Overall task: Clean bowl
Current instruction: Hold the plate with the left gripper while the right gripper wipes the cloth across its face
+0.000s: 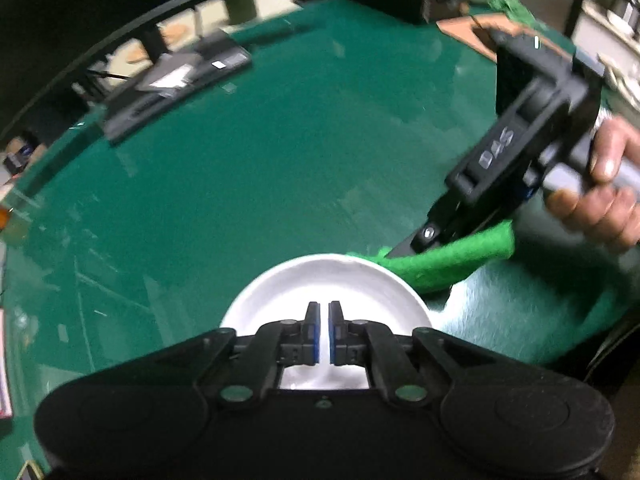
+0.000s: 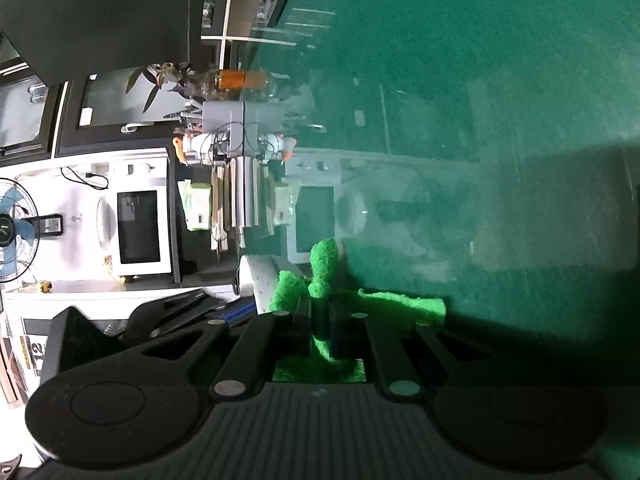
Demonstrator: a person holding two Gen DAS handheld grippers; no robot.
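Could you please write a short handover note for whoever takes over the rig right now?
Left gripper: fingers slightly apart, gripping nothing, above the white bowl.
Right gripper: shut on the green cloth, at the bowl's right rim.
Bowl sits on the green table.
Done: cloth picked up; bowl looks clean from here.
Left: confirm wiping is finished, then put the cloth down.

The left gripper (image 1: pixel 324 330) is pointing steeply down, jaws slightly parted, gripping nothing; the right gripper (image 2: pixel 320 322) is clamping, a hand (image 1: pixel 604 192) gripping its handle
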